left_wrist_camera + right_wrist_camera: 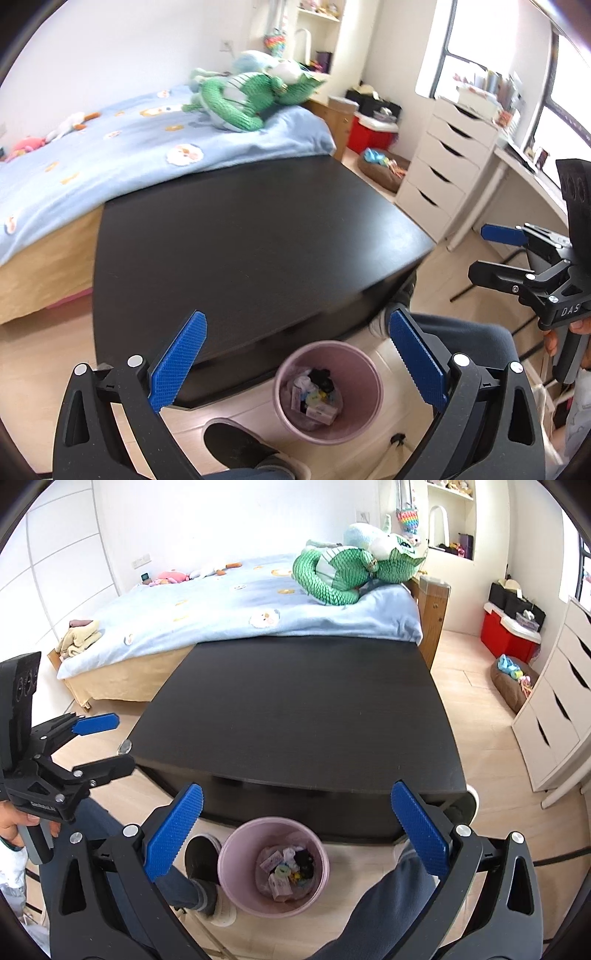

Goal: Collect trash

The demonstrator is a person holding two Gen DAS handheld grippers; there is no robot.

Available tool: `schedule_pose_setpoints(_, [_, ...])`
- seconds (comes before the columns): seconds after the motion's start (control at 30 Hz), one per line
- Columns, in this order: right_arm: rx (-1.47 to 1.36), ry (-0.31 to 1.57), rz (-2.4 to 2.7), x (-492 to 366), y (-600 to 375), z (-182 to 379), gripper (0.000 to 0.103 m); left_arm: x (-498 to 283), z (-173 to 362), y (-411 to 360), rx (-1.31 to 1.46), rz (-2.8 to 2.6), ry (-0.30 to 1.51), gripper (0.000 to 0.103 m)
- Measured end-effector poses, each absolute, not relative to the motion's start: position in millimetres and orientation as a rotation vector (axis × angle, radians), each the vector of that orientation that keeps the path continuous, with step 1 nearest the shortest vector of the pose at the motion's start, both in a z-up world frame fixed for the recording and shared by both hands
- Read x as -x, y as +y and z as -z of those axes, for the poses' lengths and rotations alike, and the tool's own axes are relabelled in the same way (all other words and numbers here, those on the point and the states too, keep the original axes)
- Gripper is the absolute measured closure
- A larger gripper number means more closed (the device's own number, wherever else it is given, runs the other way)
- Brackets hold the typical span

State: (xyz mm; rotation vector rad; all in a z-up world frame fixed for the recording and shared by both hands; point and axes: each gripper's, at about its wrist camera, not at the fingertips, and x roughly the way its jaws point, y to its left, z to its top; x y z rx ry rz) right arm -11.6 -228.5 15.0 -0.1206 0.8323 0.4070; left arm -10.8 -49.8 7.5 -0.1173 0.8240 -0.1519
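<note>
A pink waste bin (pixel 364 376) stands on the floor in front of a black table (pixel 258 236), with several pieces of trash (pixel 314 395) inside. It also shows in the right wrist view (pixel 231 864), with the trash (pixel 288 871) in it. My left gripper (pixel 295 328) is open and empty above the bin and the table's near edge. My right gripper (pixel 295 801) is open and empty, also above the bin. Each gripper shows in the other's view, the right one (pixel 495 251) and the left one (pixel 107 742), both with jaws apart.
The black table top (pixel 303 709) carries nothing that I can see. Behind it is a bed (pixel 221 605) with a green plush toy (pixel 347 572). A white drawer unit (pixel 443 162) stands at the right. The person's legs and shoes (pixel 207 871) flank the bin.
</note>
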Motion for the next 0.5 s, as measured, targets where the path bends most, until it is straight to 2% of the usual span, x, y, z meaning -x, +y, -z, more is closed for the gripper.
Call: schedule_pose_setpoints(0.5, [0.152,0.798,-0.442,-29.8,-198.5,-38.2,0.003,-14.0,-24.3,-11.7,0.108,-0.002,0.806,0.006])
